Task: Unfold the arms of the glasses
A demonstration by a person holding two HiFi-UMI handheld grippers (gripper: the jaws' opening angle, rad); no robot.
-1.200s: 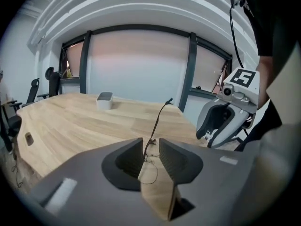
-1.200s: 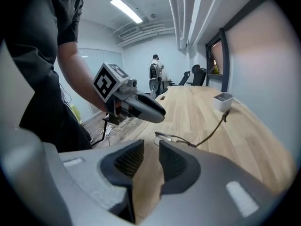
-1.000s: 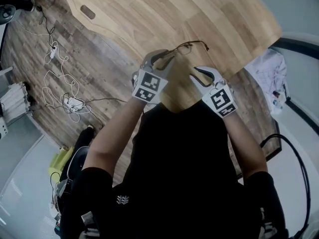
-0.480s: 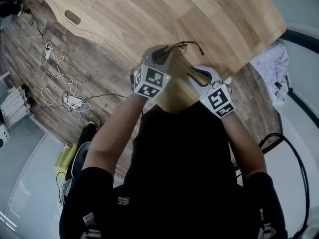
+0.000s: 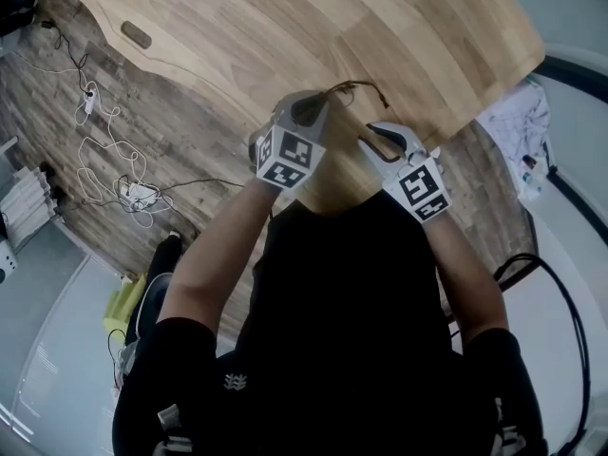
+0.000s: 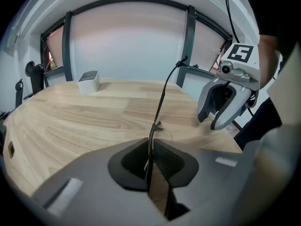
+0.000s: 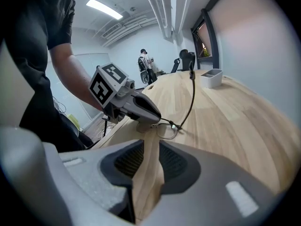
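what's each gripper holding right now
Left gripper: jaws have just been closing, now shut on the thin dark metal-framed glasses.
Right gripper: open, nothing held, only the light wooden table between its jaws.

Thin dark wire-rimmed glasses point(image 7: 166, 129), clear lenses, one arm pointing up

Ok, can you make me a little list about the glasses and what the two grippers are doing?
place: wooden table
glasses: near the table's edge, one arm sticking up in the air
left gripper: jaws have just been closing and pinch the glasses' frame
right gripper: open, nothing between its jaws, close beside the glasses
also there: small pale box far across the table
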